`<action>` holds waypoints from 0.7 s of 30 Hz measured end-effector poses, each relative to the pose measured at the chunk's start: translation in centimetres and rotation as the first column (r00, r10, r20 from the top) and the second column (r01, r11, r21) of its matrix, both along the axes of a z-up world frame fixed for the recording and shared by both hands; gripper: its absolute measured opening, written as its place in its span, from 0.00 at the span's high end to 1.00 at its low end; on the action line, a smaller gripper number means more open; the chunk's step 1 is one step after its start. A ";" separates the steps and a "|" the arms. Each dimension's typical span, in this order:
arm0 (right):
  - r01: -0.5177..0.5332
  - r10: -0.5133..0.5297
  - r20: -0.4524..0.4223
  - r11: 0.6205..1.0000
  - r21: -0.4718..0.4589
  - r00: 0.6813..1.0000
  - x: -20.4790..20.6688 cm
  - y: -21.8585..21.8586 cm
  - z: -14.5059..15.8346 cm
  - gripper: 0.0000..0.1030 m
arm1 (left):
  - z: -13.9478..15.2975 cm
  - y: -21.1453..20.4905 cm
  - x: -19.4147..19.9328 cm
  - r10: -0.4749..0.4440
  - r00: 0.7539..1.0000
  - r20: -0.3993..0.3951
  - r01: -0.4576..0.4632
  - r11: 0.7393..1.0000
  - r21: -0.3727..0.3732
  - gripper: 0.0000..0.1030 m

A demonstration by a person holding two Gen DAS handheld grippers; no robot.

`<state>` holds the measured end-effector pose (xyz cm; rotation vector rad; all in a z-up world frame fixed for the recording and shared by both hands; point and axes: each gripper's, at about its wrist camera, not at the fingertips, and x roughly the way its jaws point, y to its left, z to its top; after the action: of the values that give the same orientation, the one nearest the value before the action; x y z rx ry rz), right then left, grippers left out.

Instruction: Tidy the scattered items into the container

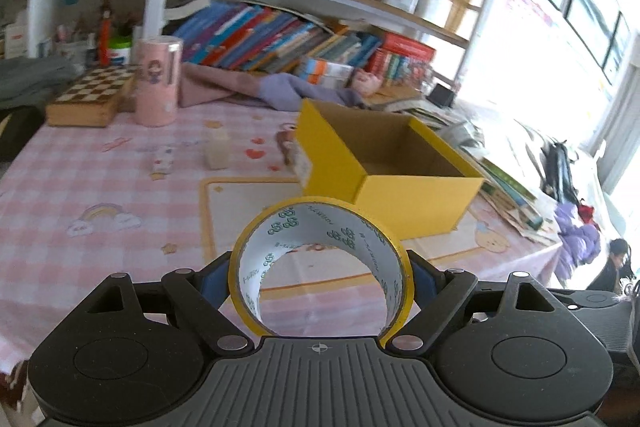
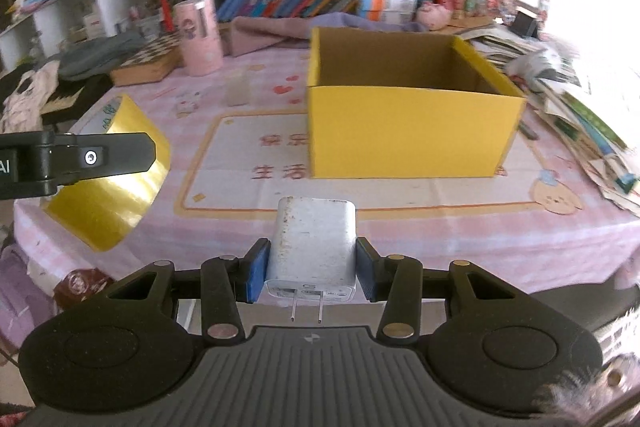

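My left gripper (image 1: 320, 275) is shut on a roll of yellow tape (image 1: 280, 227), held above the pink checked tablecloth, short of the open yellow box (image 1: 416, 203). The tape roll (image 2: 108, 187) and the left gripper's finger (image 2: 100, 157) also show at the left of the right wrist view. My right gripper (image 2: 312, 267) is shut on a white charger plug (image 2: 312, 243), its prongs toward the camera, held above the table's near edge in front of the yellow box (image 2: 408, 135). The box looks empty inside.
A small translucent bottle (image 1: 217, 151), a small white item (image 1: 163, 159) and a pink clip (image 1: 115, 143) lie on the cloth. A pink canister (image 1: 157, 83) and chessboard box (image 1: 90, 99) stand at the back left. Book stacks (image 2: 580, 123) crowd the right edge; shelves stand behind.
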<state>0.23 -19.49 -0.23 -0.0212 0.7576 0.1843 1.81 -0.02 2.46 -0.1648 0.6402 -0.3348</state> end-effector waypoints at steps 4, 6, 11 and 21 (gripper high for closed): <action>0.064 -0.064 -0.007 0.998 0.008 0.998 -0.1 -2.1 -0.1 0.59 | 0.1 -2.2 0.7 -0.062 0.998 0.007 0.062 0.998 0.012 0.15; 0.091 -0.091 -0.008 0.996 0.012 0.996 -0.1 -3.0 -0.1 0.59 | 0.1 -3.2 1.0 -0.091 0.996 0.014 0.090 0.996 0.020 0.15; 0.144 -0.144 -0.005 0.989 0.027 0.990 0.7 -5.1 0.2 0.59 | 0.6 -5.2 1.6 -0.136 0.990 0.041 0.134 0.990 0.041 0.15; 0.152 -0.151 -0.018 0.988 0.022 0.988 2.5 -7.3 -0.1 0.59 | 0.5 -7.4 3.3 -0.161 0.986 0.041 0.160 0.987 0.033 0.15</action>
<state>2.69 -26.84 -0.29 0.0598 0.7701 0.0486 5.14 -7.43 2.95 -0.0775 0.6167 -0.4832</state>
